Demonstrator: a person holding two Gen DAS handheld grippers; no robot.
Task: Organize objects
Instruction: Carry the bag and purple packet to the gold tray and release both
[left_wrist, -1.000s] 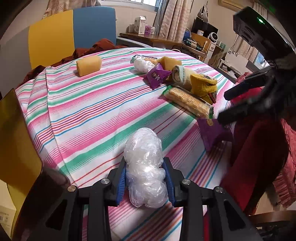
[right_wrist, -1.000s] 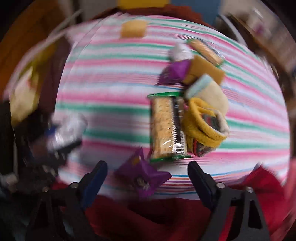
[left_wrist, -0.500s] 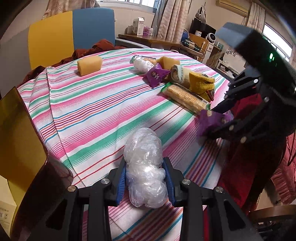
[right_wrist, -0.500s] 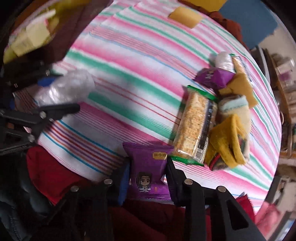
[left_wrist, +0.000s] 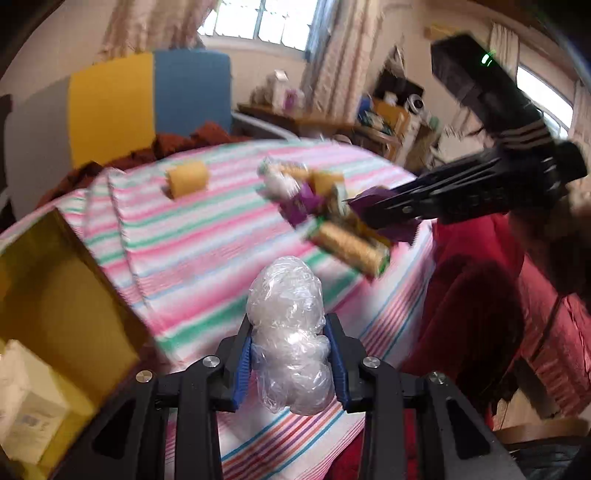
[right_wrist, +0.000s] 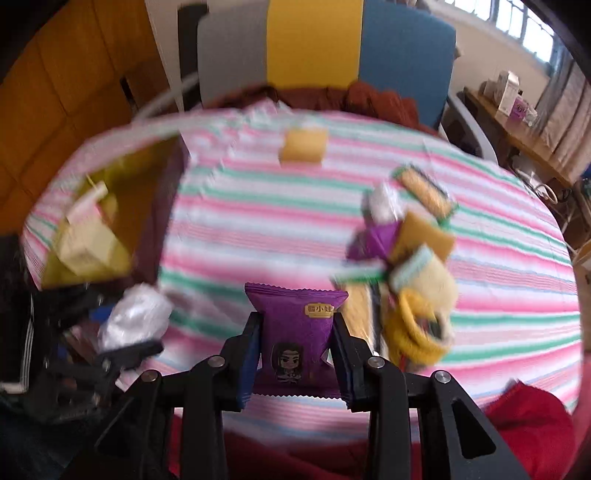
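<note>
**Two loads up, box to the left**

While both grippers are full, the move ahead turns on where the yellow box (right_wrist: 110, 221) lies: on the striped tablecloth (right_wrist: 258, 229), to the left of both. The left gripper (left_wrist: 291, 354) is clamped on a crumpled plastic wad (left_wrist: 288, 332), its long axis pointing forward between the fingers, and is likely nearer the box. The right gripper (right_wrist: 297, 354) pinches a purple snack packet (right_wrist: 295, 332), upright, above the table's near edge. The snack pile (right_wrist: 406, 258) sits to the right.

Striped tbl (right_wrist: 258, 229) w/ yellow sponge (right_wrist: 303, 146), snack pile (right_wrist: 402, 254), yellow box (right_wrist: 110, 221).
</note>
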